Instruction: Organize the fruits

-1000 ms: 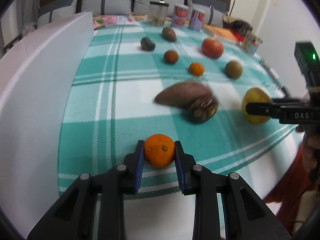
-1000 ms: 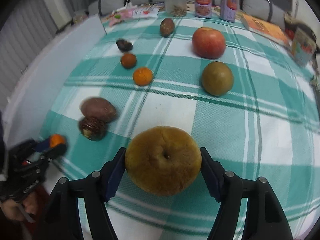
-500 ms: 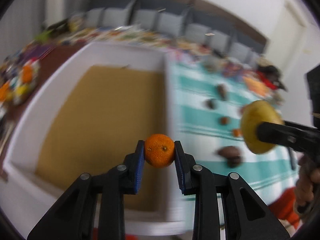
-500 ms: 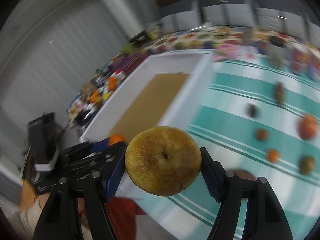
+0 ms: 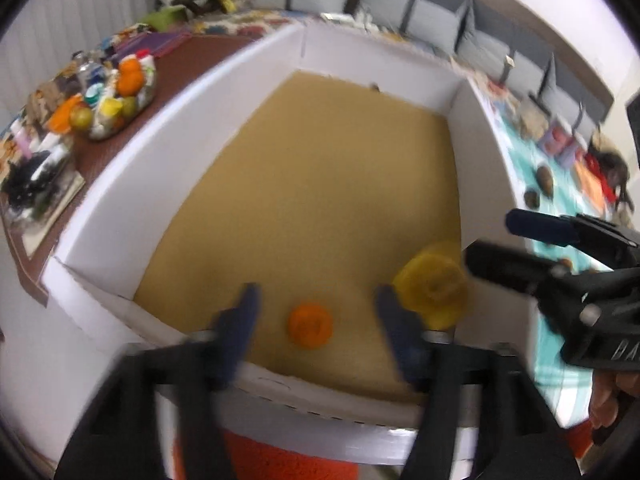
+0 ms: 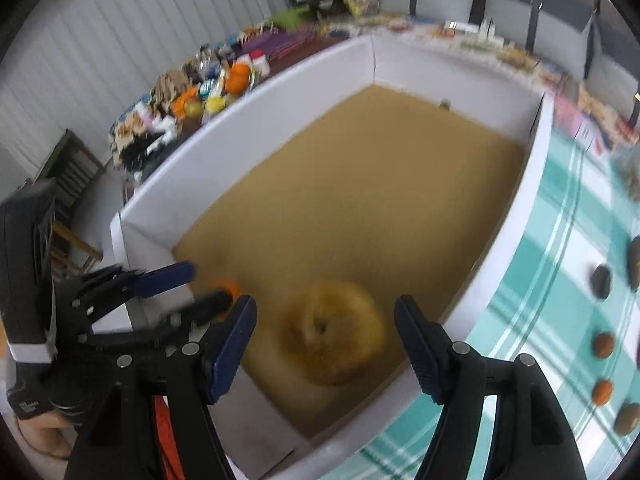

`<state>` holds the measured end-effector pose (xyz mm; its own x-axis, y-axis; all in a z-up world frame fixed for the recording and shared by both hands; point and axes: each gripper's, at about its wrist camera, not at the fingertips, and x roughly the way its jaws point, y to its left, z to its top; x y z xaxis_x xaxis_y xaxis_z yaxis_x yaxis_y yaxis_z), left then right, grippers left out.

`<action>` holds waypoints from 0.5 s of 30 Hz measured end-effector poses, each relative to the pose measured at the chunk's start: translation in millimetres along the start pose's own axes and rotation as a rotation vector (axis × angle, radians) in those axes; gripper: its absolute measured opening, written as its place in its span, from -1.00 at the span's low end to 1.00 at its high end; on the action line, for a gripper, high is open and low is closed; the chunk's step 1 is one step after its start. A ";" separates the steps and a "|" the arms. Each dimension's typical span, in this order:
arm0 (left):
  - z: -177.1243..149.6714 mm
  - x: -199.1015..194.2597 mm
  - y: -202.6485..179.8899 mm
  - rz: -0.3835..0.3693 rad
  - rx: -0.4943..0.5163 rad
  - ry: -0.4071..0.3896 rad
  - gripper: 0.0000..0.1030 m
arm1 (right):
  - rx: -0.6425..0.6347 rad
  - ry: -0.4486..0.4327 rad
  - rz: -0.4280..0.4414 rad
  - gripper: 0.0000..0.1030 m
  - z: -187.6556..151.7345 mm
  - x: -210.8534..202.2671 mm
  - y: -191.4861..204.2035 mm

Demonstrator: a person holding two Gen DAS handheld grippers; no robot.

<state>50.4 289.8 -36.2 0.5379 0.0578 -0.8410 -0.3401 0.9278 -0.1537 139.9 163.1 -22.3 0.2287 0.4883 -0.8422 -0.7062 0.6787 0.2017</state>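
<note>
Left gripper (image 5: pixel 316 322): jaws just opened wide, nothing clasped. The small orange (image 5: pixel 310 325) is seen between the blue pads but clear of both, blurred, over the tan floor of the white box (image 5: pixel 120 184), near its front wall.

Right gripper (image 6: pixel 325 344): jaws just eased apart a little; the yellow apple (image 6: pixel 336 330) is framed between the pads with gaps on both sides, blurred, no longer gripped, inside the same box near its front right corner.

Beyond the box's right wall, a green checked cloth (image 6: pixel 560 216) is noted, with several small fruits (image 6: pixel 602 344) left on it. A cluttered brown table (image 5: pixel 188 52) is seen past the left wall.
</note>
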 end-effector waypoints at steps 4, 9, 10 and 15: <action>5.3 -27.9 -6.1 -0.043 -0.021 -0.108 0.54 | -0.001 -0.166 -0.059 0.51 4.9 -52.9 -16.2; -0.3 -58.4 -72.4 -0.151 0.072 -0.224 0.69 | 0.029 -0.335 -0.209 0.97 -28.5 -134.6 -58.9; -6.8 -61.4 -96.1 -0.204 0.100 -0.236 0.72 | 0.037 -0.357 -0.251 0.98 -45.9 -150.0 -73.2; -44.7 -45.2 -180.1 -0.355 0.223 -0.200 0.78 | 0.096 -0.353 -0.416 0.99 -124.5 -181.2 -136.5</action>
<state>52.8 103.6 6.3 0.7364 -0.2283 -0.6368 0.0544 0.9583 -0.2805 111.4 -86.3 40.5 0.6979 0.3116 -0.6449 -0.4481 0.8924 -0.0538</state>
